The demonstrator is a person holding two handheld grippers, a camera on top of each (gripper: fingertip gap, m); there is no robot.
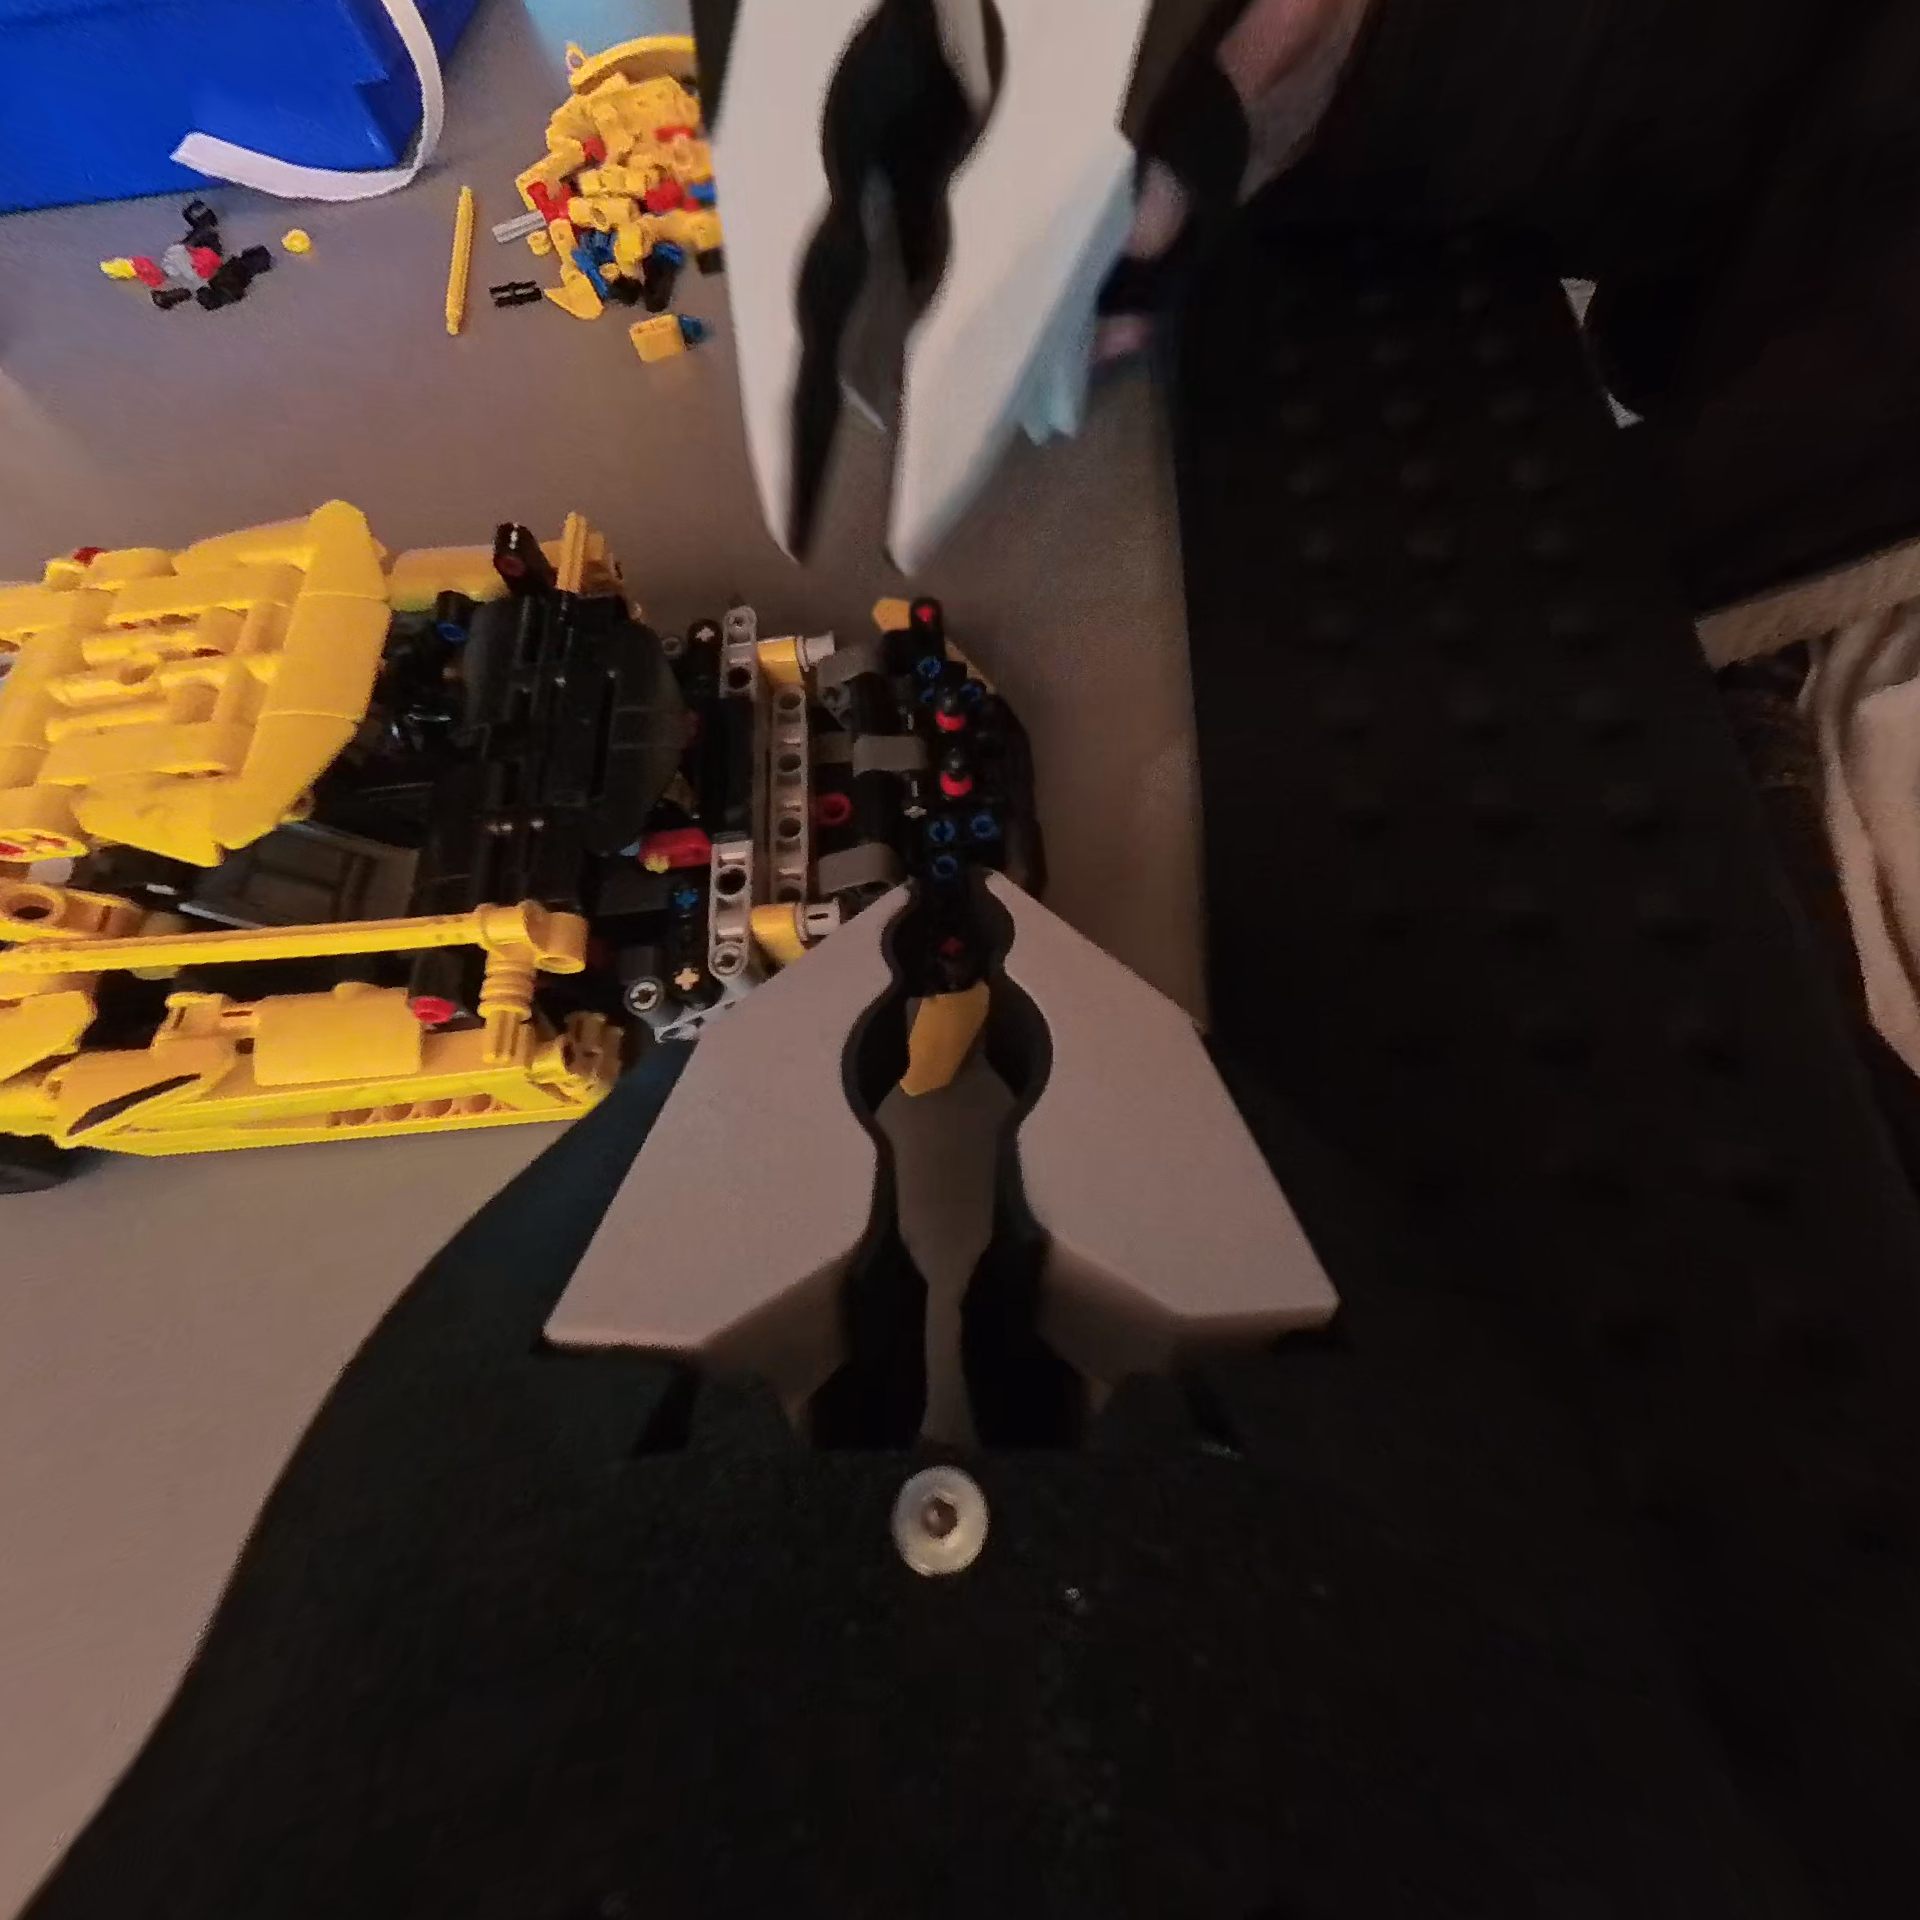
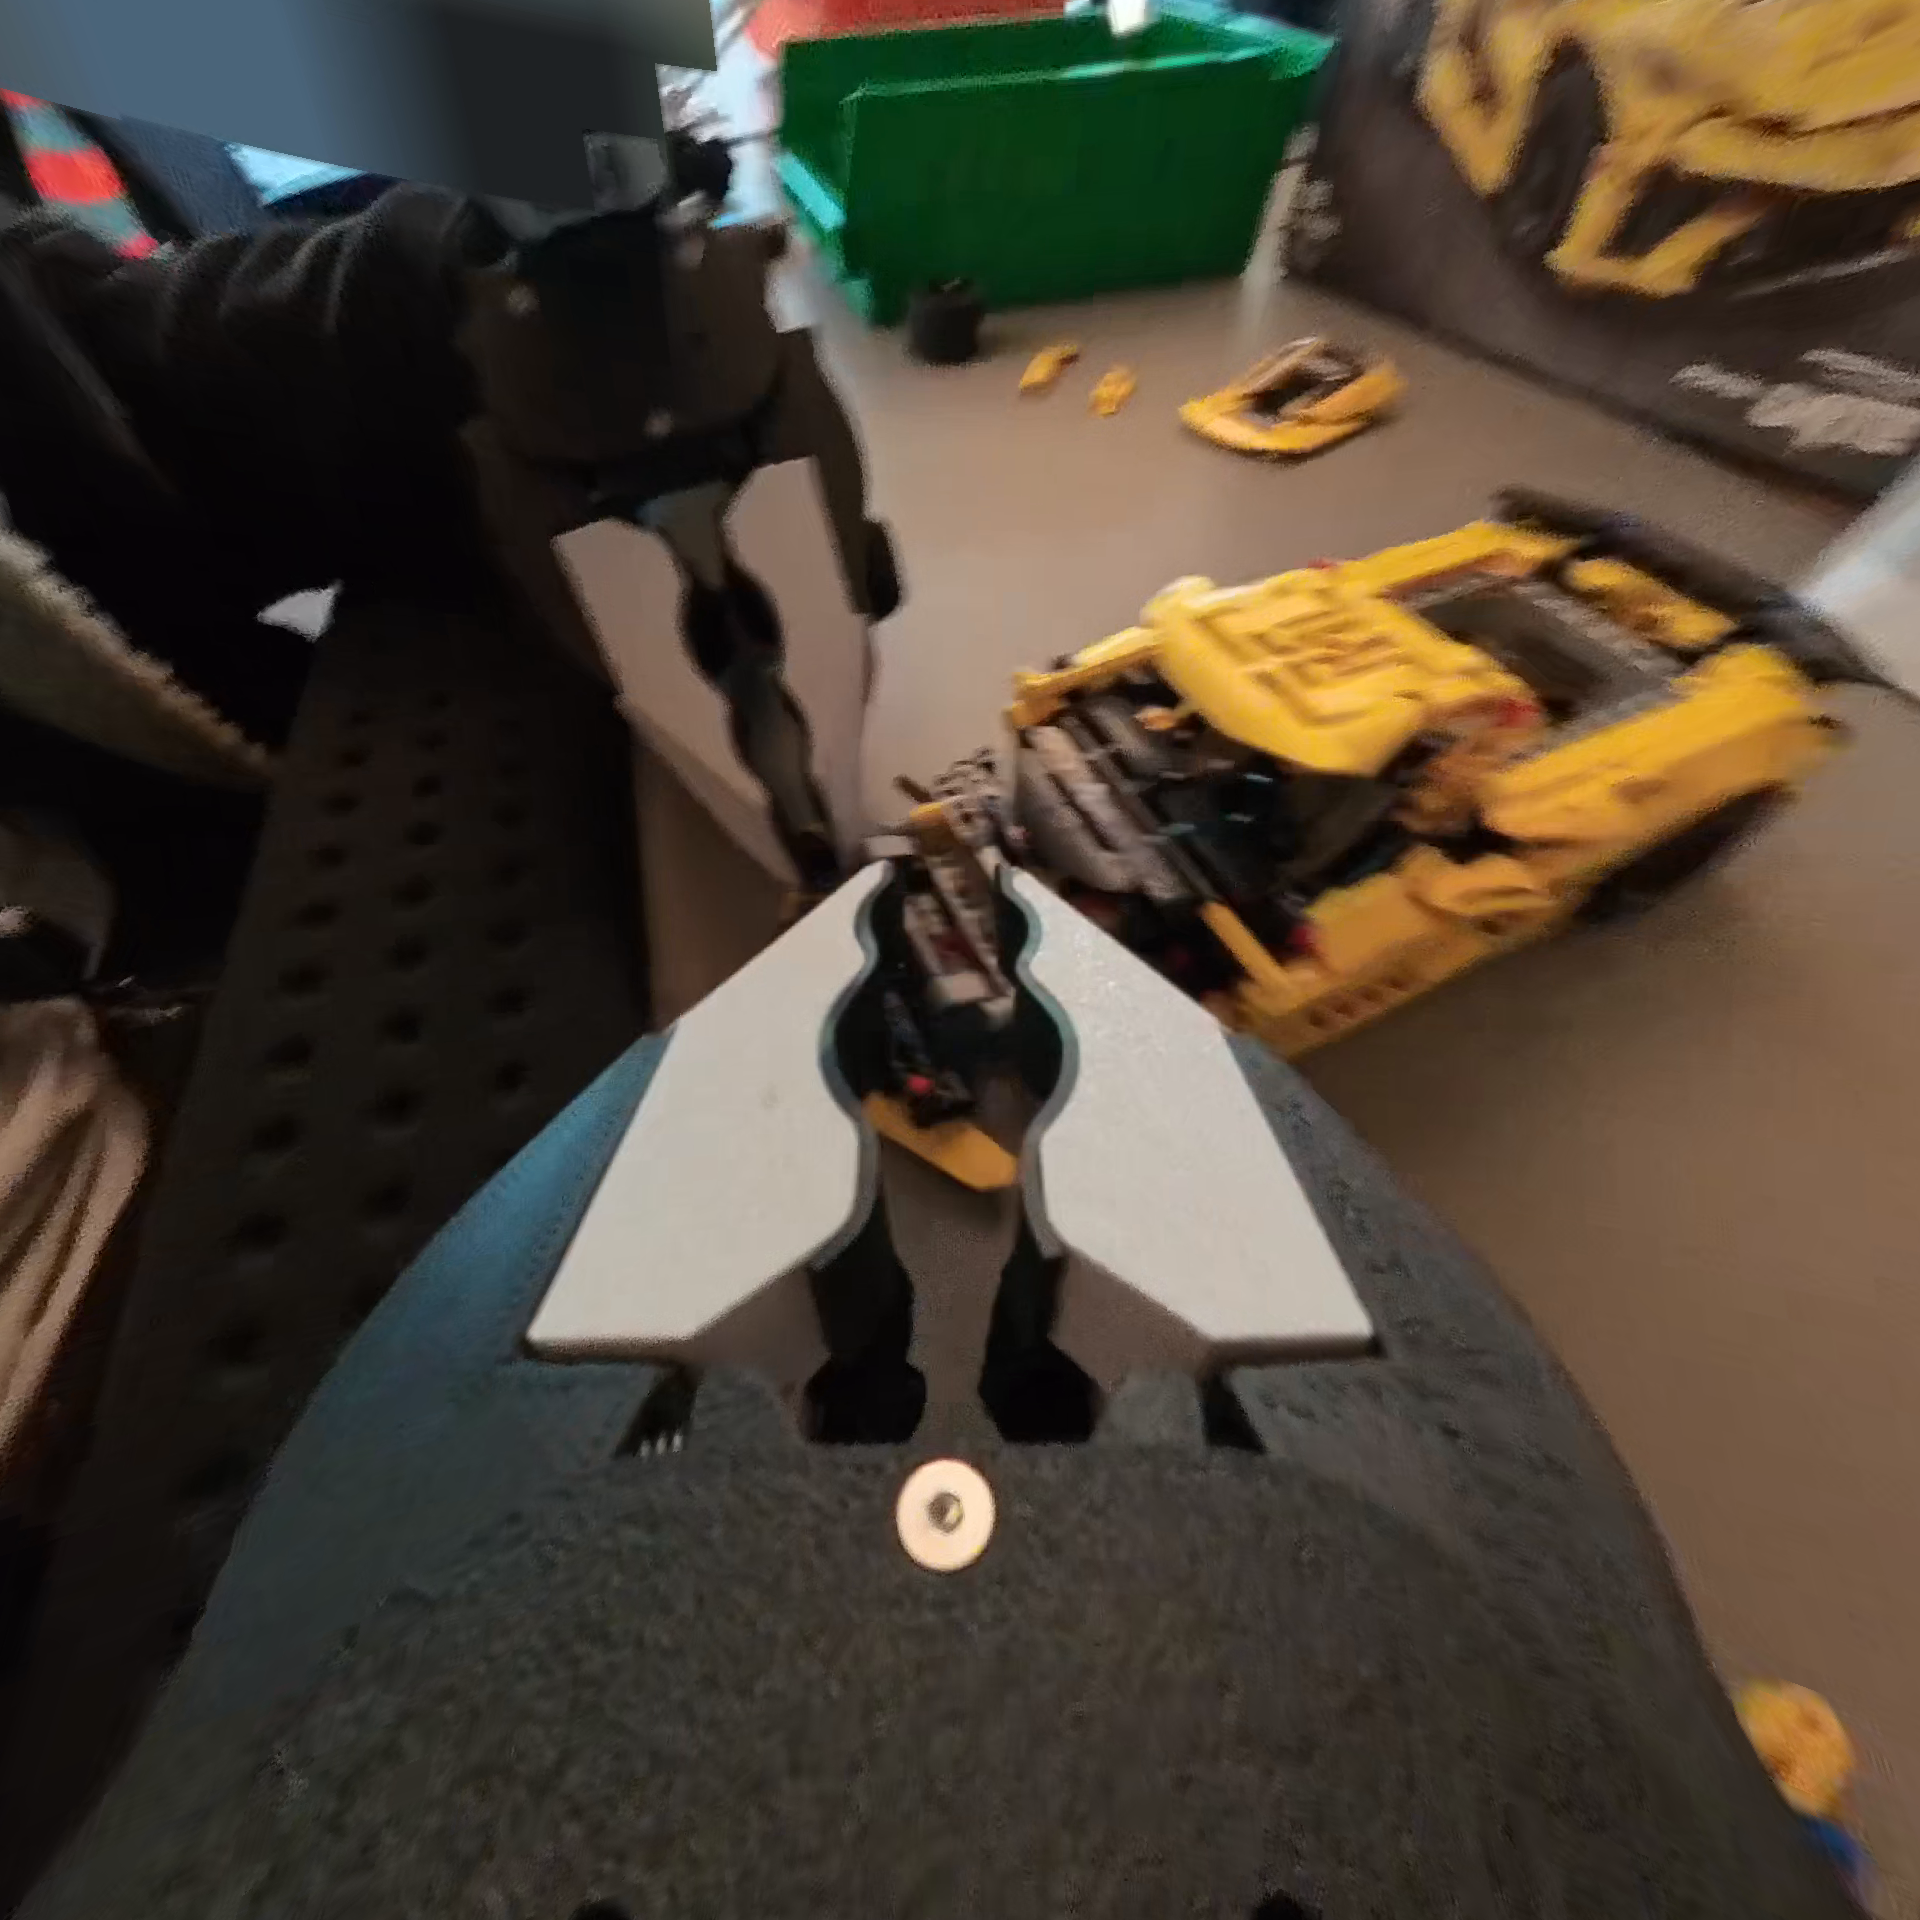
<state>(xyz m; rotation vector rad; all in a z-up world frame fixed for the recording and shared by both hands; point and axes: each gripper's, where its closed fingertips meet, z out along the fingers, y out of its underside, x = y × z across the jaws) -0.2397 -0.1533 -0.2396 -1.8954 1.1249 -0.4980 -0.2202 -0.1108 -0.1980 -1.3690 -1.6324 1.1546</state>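
While clenched on the yellow car's (image 1: 312, 831) black end frame (image 1: 951, 790), left tool (image 1: 951, 883); right tool (image 2: 940, 878) likewise.

Left wrist view: close, looking steeply down along its fingers at the black end of the half-built yellow-and-black brick model car (image 1: 436, 831) on the grey tabletop (image 1: 312, 1351). Right wrist view: shallower angle, same end from the opposite side. Both share the car (image 2: 1403, 790); each catches the other gripper.
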